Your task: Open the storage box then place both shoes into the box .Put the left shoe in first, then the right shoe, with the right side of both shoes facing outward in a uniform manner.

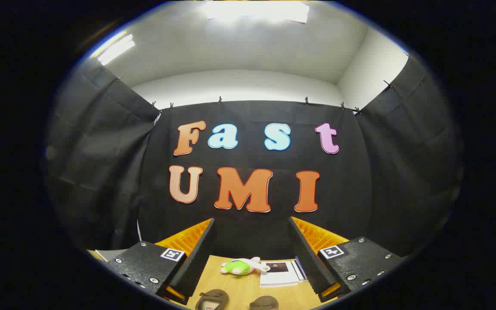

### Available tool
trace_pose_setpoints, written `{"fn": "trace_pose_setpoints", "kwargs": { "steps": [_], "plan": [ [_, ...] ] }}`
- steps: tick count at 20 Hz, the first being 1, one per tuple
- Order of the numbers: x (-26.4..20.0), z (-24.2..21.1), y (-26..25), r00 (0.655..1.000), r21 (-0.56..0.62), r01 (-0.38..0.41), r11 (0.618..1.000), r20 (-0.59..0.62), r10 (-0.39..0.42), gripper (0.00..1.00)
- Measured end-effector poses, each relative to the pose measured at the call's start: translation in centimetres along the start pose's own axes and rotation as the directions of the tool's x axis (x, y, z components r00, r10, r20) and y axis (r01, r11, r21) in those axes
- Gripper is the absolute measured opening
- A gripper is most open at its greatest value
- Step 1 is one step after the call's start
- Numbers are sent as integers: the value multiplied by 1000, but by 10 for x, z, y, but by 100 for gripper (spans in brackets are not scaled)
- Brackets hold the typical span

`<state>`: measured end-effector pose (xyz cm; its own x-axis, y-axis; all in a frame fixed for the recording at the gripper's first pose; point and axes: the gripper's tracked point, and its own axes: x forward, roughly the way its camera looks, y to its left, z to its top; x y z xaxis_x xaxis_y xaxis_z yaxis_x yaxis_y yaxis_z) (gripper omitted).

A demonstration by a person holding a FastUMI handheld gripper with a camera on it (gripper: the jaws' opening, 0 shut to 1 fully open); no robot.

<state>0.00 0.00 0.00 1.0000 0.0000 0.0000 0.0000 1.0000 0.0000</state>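
my tongs [251,258] stand wide apart on nothing above the wooden table [248,286], two dark brown shoes [213,298] side by side at its near edge between the fingers, a green-and-pink plush toy [240,267] and papers [280,272] beyond.

A: Where's the cam sitting?
B: On the gripper [251,258], looking forward along the jaws. They stand wide apart with nothing between them.
A: Facing?
B: Level or pitched slightly up. Booth's back wall [248,232] dead ahead beyond the jaws, side curtains either flank, white ceiling [239,47] and lights on top.
A: How near to the work?
B: Well back. Just a low strip of tabletop [248,286] between the jaws: two shoe tops, left [213,298] and right [264,302], nearest; green plush toy [241,266] and papers [280,272] farther ahead.
A: Overlap with another view?
B: Single view, fisheye.
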Motion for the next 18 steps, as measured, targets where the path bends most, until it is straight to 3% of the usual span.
{"fn": "trace_pose_setpoints", "kwargs": {
  "steps": [18],
  "plan": [
    [-5,-6,24,998,42,-57,997,-26,58,100]
  ]
}}
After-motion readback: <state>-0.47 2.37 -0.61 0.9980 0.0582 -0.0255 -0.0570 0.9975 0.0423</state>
